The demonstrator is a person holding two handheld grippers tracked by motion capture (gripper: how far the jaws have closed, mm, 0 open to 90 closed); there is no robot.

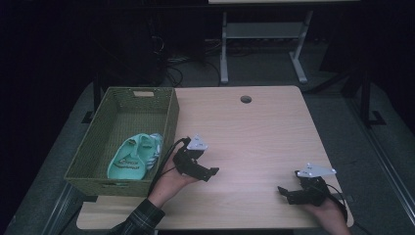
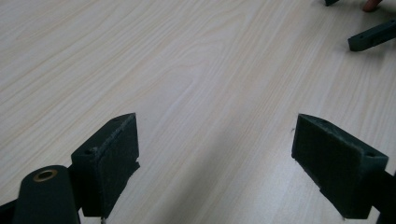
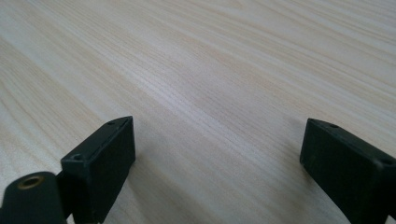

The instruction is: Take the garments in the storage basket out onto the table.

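Note:
A mint-green cloth piece (image 1: 133,157) with dark print lies inside the woven green basket (image 1: 170,120) at the table's left. Just right of the basket, my left gripper (image 1: 209,170) rests low over the wooden table (image 1: 254,132) with its jaws pointing right. In the left gripper view this gripper (image 2: 215,154) stands open over bare wood, nothing between its pads (image 2: 109,163). My right gripper (image 1: 288,195) sits near the front right edge with its jaws pointing left. In its own view it (image 3: 217,158) is wide open over bare wood.
The right gripper's jaw tip (image 2: 371,36) shows at the top right of the left gripper view. A round cable hole (image 1: 245,99) sits near the table's far edge. Beyond the table stand a white desk frame (image 1: 224,49) and dark floor.

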